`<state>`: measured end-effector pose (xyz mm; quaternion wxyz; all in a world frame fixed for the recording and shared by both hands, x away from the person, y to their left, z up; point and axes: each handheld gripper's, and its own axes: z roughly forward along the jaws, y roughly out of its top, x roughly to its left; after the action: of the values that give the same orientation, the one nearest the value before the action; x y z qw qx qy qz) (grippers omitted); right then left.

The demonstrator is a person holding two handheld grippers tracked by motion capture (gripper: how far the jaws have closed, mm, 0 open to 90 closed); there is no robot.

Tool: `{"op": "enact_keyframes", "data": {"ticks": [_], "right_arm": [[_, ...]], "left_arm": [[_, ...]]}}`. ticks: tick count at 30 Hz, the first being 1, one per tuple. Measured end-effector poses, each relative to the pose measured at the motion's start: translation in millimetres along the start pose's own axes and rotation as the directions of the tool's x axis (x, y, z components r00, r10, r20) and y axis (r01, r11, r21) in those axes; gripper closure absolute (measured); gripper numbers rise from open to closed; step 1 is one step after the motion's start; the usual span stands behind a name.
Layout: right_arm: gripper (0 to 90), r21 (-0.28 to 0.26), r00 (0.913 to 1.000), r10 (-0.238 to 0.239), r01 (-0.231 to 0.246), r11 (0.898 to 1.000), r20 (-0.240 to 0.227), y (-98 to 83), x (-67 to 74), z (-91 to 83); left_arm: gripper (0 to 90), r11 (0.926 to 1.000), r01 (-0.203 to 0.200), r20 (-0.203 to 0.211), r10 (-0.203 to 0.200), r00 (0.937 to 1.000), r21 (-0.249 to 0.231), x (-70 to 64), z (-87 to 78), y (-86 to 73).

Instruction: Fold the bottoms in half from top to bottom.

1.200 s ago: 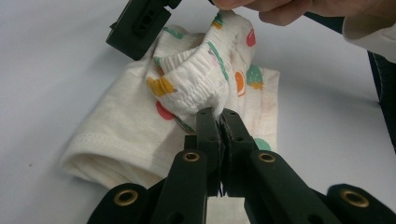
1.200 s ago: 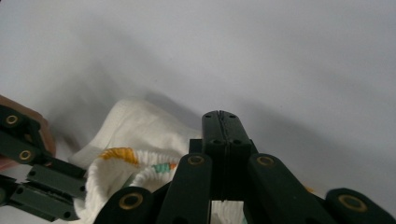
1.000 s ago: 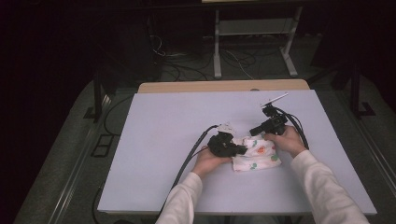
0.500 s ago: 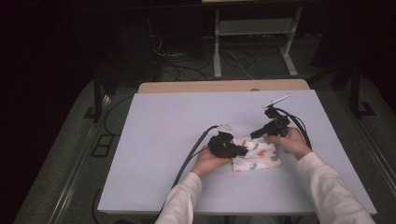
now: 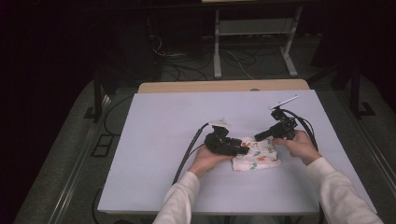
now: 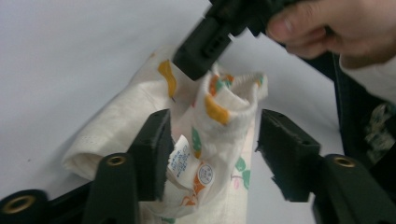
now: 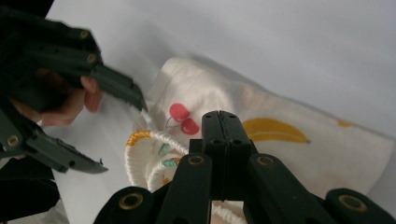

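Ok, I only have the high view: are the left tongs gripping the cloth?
Observer: No. The left tongs have just been opening; their jaws stand either side of a raised fold of the cloth, not pressing it.
Operator: And the right tongs?
Observer: The right tongs are shut, and in the left gripper view their tip seems to pinch the top of that fold.
Operator: Any label on it?
Observer: Yes, a small printed tag hangs beside one left jaw.

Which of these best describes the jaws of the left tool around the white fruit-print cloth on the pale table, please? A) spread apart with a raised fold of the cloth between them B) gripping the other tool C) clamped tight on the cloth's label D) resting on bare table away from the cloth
A: in the left gripper view the left tool has just been opening, its jaws apart beside the raised fold of the white fruit-print cloth.
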<state>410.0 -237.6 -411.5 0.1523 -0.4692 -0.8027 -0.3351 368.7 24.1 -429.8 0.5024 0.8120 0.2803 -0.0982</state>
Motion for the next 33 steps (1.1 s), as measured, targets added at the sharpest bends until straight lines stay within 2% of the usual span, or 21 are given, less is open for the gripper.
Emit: {"op": "enact_keyframes", "data": {"ticks": [3, 9, 15, 26, 33], "right_arm": [[88.8, -0.011, 0.9999, 0.005, -0.005, 1.000, -0.012, -6.3, 1.9, -2.5], [88.8, -0.026, 0.9996, -0.003, 0.003, 1.000, -0.027, -19.1, 6.9, -5.3], [88.8, -0.039, 0.9992, -0.014, 0.013, 0.999, -0.039, -29.7, 12.4, -7.6], [88.8, -0.015, 0.9985, -0.044, 0.044, 0.999, -0.033, -54.2, 20.8, -2.4], [88.8, -0.028, 0.9962, -0.080, 0.079, 0.996, -0.034, -66.4, 24.7, -1.5]], "left_arm": [[32.6, 0.9983, 0.051, 0.002, -0.051, 0.9987, -0.027, 4.1, -3.3, 1.6], [14.3, 0.9939, 0.093, -0.027, -0.095, 0.9951, -0.059, 7.9, -5.4, 3.1], [0.7, 0.9917, 0.106, -0.106, -0.114, 0.9879, -0.073, 10.8, -6.2, 3.7], [0.0, 0.9897, 0.111, -0.138, -0.123, 0.9827, -0.090, 11.9, -7.1, 4.5], [0.0, 0.9908, 0.110, -0.164, -0.122, 0.9789, -0.080, 13.5, -6.2, 3.9]]}}
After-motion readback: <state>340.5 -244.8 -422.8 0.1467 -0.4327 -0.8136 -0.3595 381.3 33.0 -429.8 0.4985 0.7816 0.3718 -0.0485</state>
